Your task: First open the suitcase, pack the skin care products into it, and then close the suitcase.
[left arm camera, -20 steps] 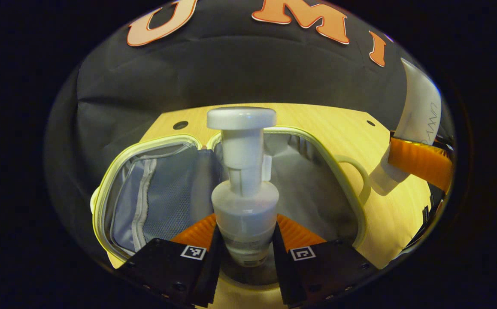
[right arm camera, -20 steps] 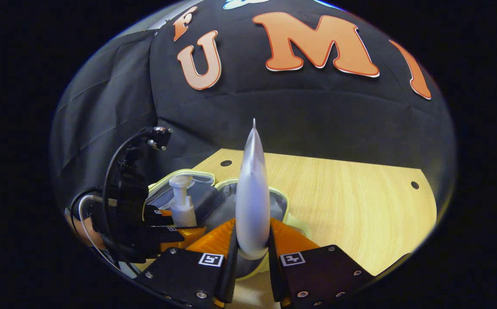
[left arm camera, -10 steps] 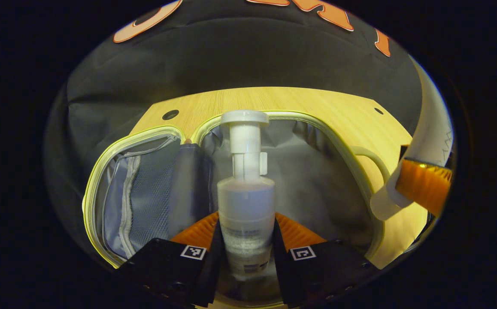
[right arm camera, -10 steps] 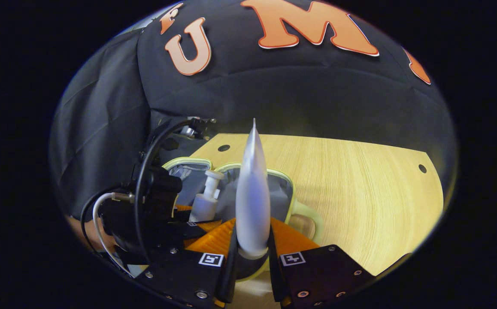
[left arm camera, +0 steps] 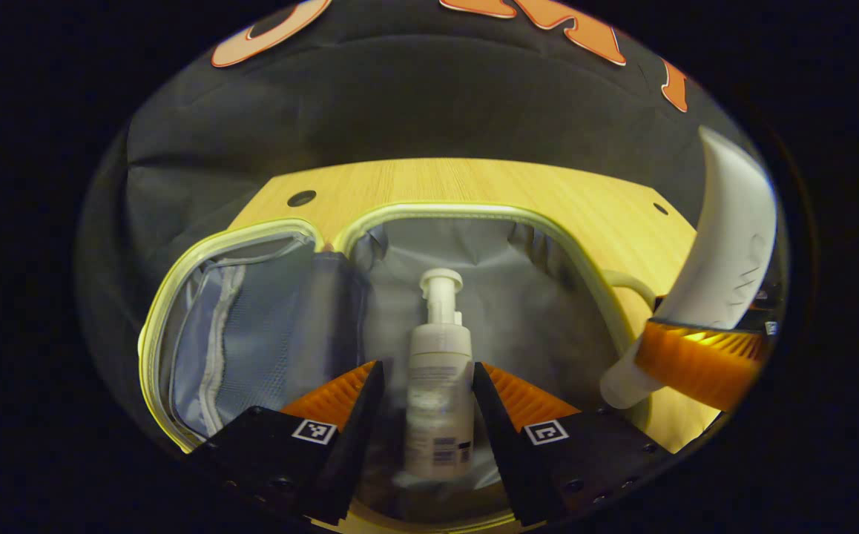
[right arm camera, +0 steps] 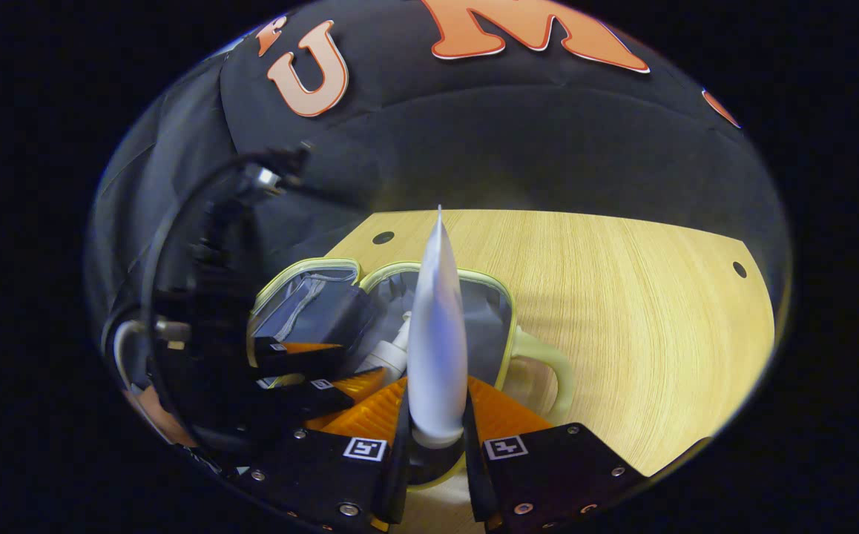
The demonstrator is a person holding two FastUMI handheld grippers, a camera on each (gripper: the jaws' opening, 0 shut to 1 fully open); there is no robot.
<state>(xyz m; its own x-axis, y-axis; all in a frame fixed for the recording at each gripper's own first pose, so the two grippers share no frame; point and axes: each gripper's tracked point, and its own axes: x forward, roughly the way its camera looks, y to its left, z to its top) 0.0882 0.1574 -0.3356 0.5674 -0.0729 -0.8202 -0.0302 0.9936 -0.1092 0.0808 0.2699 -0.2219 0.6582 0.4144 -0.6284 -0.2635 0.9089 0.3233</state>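
Two grippers on my feeds, both over the open suitcase [left arm camera: 474, 215] on the wooden table [right arm camera: 622, 311]. Left gripper [left arm camera: 422, 415]: jaws spread, gaps on both sides of the pump bottle [left arm camera: 438, 386], neither finger touching it. Bottle lies between and just ahead of the fingers on the grey lining of the right-hand compartment, pump head pointing away from the claw, slightly blurred. Mesh-pocket half [left arm camera: 244, 326] sits ahead-left of this claw. Right gripper [right arm camera: 435, 430]: jaws pinched on the white tube [right arm camera: 437, 334], both fingers pressing its lower end, tube upright with the flat crimped end up. Suitcase sits ahead and below that claw, its handle [right arm camera: 548, 371] just right of the tube. From the left gripper view I see the tube [left arm camera: 719, 252] ahead-right, over the suitcase's right rim.
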